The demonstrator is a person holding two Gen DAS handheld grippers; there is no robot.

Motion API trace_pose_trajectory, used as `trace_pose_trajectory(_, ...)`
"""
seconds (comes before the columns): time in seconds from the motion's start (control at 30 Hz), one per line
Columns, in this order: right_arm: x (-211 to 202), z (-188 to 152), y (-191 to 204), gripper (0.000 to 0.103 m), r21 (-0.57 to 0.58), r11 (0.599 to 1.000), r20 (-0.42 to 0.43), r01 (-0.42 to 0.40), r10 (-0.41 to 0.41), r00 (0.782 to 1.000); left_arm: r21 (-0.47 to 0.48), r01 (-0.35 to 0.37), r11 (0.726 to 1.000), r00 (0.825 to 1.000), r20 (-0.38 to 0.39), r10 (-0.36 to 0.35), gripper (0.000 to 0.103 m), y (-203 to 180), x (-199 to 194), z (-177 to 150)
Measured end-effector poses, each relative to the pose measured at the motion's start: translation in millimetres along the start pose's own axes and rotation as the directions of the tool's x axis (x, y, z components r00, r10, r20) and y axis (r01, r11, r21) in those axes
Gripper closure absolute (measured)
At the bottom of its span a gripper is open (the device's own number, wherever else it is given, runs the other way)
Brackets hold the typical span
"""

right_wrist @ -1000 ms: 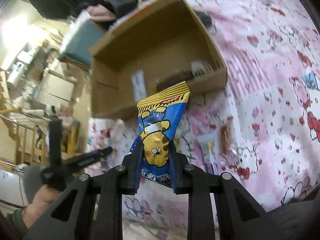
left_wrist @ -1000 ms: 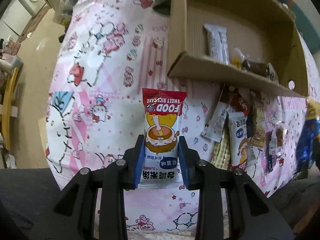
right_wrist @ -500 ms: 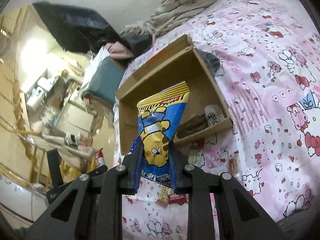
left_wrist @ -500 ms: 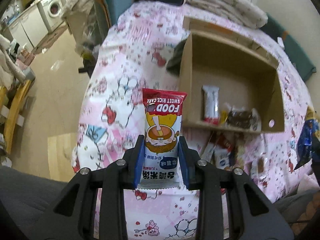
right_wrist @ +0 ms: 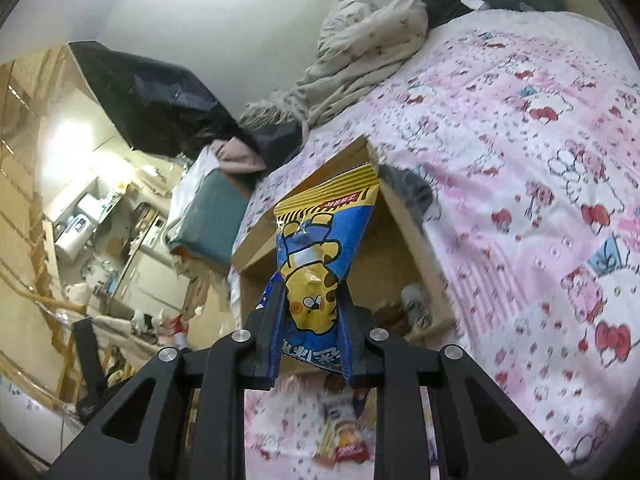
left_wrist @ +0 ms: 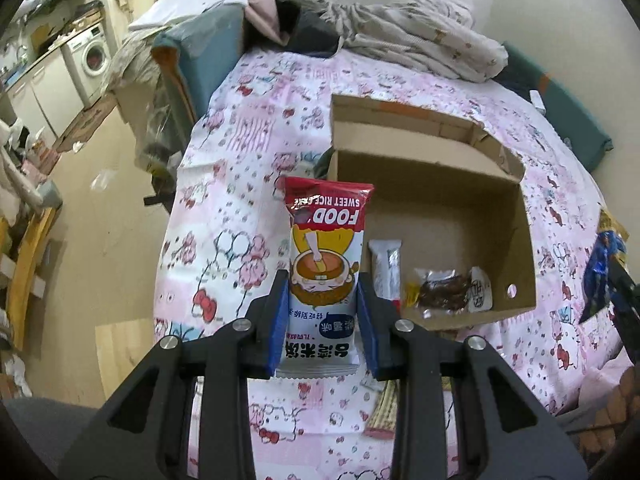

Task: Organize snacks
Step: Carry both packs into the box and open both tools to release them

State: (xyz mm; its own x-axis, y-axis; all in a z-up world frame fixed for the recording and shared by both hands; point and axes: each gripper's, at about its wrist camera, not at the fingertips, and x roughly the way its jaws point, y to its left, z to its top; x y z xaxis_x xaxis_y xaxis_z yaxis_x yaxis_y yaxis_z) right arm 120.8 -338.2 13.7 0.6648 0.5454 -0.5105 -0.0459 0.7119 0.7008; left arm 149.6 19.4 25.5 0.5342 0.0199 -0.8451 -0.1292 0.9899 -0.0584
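Left-wrist view shows a cardboard box (left_wrist: 432, 184) lying open on the pink cartoon-print bedspread (left_wrist: 240, 208), with a white wrapper (left_wrist: 385, 268), a dark brown packet (left_wrist: 442, 292) and a small white pack (left_wrist: 480, 290) along its near wall. Raised above the bed, the left gripper (left_wrist: 322, 312) is clamped on a red-and-white rice cake packet (left_wrist: 324, 272) — upright between its blue pads. On the other side, the right gripper (right_wrist: 310, 320) pinches a blue-and-yellow snack bag (right_wrist: 316, 264) in front of the box — its top sticks out beyond the jaws.
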Motion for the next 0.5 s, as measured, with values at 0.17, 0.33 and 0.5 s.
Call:
trace_pose_trajectory(0.17, 18.3, 17.1, -4.9, 0.079, -0.008, 1.0, -0.008, 0.026, -0.026, 1.0, 0.037, 0.013, 0.999, 1.0, 0.01, -0.014, 0.075, -9.7, 5.7, 11.5)
trace_pose_trajectory(0.33, 37.5, 21.5, -7.4, 0.079, -0.038, 0.998, -0.038, 0.059, -0.061, 0.997, 0.077, 0.01, 0.997, 1.0, 0.021, -0.011, 0.075, -19.7, 15.8, 23.5)
trace_pose_trajectory(0.5, 55.9, 24.0, -7.7, 0.079, -0.061, 0.996, -0.071, 0.072, -0.076, 0.995, 0.087, 0.027, 0.996, 1.0, 0.013, -0.028, 0.075, -31.3, 30.9, 32.7)
